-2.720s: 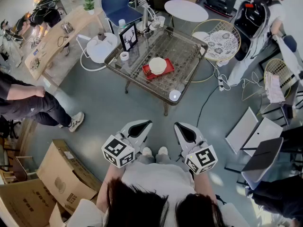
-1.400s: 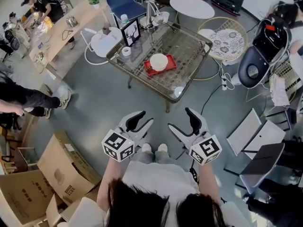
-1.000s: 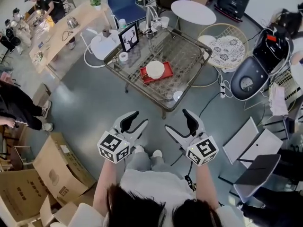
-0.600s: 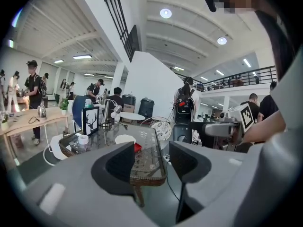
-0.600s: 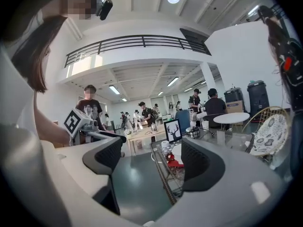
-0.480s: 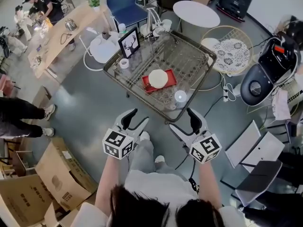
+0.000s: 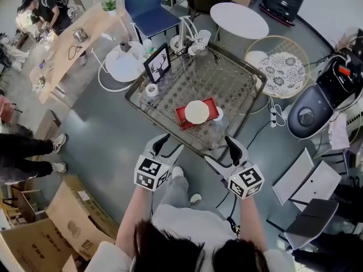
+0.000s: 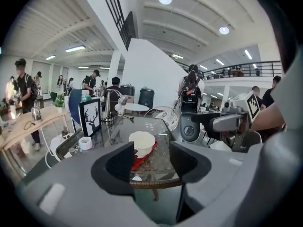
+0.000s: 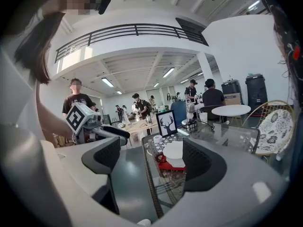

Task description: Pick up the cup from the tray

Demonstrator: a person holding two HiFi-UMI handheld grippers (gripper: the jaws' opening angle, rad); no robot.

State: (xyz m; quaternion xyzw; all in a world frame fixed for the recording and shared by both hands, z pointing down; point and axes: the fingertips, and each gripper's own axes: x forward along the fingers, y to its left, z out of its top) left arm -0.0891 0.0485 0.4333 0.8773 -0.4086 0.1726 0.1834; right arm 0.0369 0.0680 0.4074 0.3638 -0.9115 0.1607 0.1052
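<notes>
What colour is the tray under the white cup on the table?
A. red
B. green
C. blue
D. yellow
A: the white cup sits on a red tray, whose edges show around it on the glass table.

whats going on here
A person stands at the glass table with a claw in each hand. The left claw is open and empty; the right claw has just been opening its jaws, with nothing between them. The cup sits on the tray, not yet touched.
</notes>
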